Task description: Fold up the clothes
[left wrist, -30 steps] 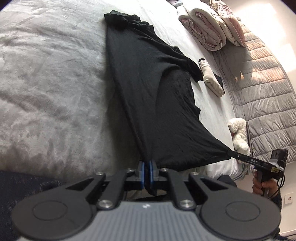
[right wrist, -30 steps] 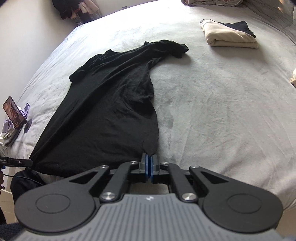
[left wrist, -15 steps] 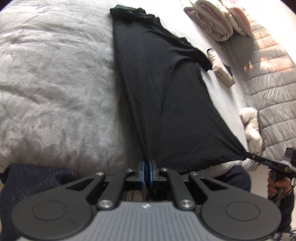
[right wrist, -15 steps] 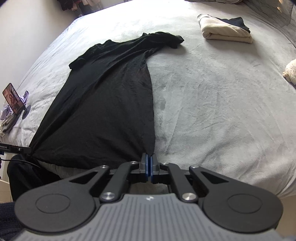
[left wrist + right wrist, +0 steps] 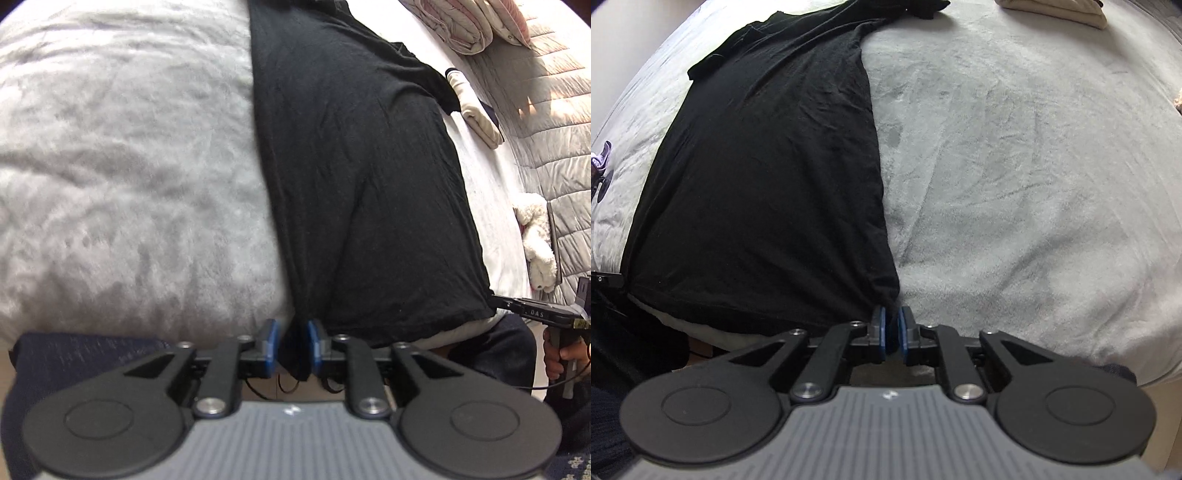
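I am looking at a black T-shirt (image 5: 362,177) lying spread flat on the grey plush bedspread (image 5: 122,177), hem toward me at the bed's edge. My left gripper (image 5: 291,347) is parted, with the hem corner hanging loosely between its blue pads; my right gripper (image 5: 892,330) is slightly parted at the other hem corner, and I cannot tell whether cloth is caught there. The knit looks thin, light and limp, so I am judging the hem corners and shoulders as the best holds. Only the left view is showing the stuffed toy (image 5: 537,243), the rolled quilt (image 5: 461,26) and the folded beige garment (image 5: 476,110) lengthwise.
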